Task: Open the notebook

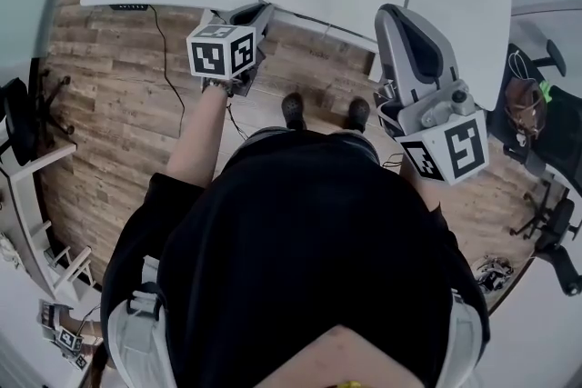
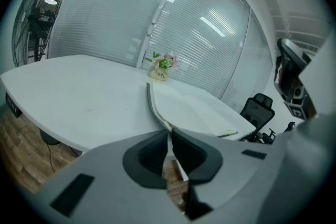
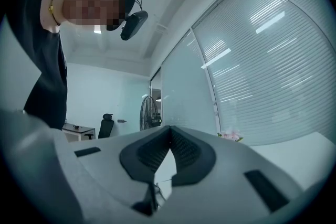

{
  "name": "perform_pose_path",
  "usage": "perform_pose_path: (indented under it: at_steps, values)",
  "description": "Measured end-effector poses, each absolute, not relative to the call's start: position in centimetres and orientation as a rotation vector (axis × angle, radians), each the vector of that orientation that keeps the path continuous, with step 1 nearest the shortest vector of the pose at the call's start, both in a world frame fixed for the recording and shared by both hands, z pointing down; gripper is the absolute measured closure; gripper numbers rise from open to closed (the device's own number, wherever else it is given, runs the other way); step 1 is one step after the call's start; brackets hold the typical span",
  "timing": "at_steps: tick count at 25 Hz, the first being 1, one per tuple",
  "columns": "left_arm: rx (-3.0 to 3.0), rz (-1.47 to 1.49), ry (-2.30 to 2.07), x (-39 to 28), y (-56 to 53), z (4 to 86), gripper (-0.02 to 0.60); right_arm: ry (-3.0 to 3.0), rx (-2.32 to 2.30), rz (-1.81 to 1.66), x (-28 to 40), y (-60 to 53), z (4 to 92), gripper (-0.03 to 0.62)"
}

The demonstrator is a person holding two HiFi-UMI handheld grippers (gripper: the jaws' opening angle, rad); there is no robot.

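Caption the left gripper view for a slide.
Left gripper pinching near edge of open notebook on white table.

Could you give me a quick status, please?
Left gripper shut on notebook, near edge. Right gripper shut, empty, held aside. It lies open on table. Nothing in the way.

The counter [image 2: 79, 102] left of the notebook [image 2: 199, 110] is found unoccupied and passable. Its far edge is obstructed by a flower pot [image 2: 159, 72] just beyond the notebook. A fan [image 2: 37, 23] is noted off the left end, an office chair [image 2: 257, 107] off the right. The notebook's near corner is taken up by the left tool [image 2: 169, 132], closed on its edge. The right tool [image 3: 169, 131] is held clear of the counter, closed and empty.
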State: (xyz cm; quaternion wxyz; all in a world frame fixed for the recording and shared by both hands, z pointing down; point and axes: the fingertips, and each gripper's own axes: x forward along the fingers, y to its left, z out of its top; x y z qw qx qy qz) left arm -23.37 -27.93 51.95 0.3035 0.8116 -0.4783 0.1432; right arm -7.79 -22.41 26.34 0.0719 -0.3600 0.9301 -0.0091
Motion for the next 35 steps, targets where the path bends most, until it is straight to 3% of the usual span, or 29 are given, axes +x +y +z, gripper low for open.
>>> perform_pose_path:
  at_steps: [20,27,35]
  values:
    - [2.127,0.499,-1.215,-23.3,-26.4,53.4,0.534,2.791,-1.1,0.012,-8.1,-22.7,25.5,0.589]
    - [2.099,0.541,-1.237,-24.0,-26.1,53.3,0.565,2.786,-1.087,0.008,-7.8,-23.2,25.2,0.589]
    - [2.238,0.401,-1.246,-23.2,-25.4,46.5,0.566,2.787,-1.098,0.04,-7.9,-22.9,24.9,0.589]
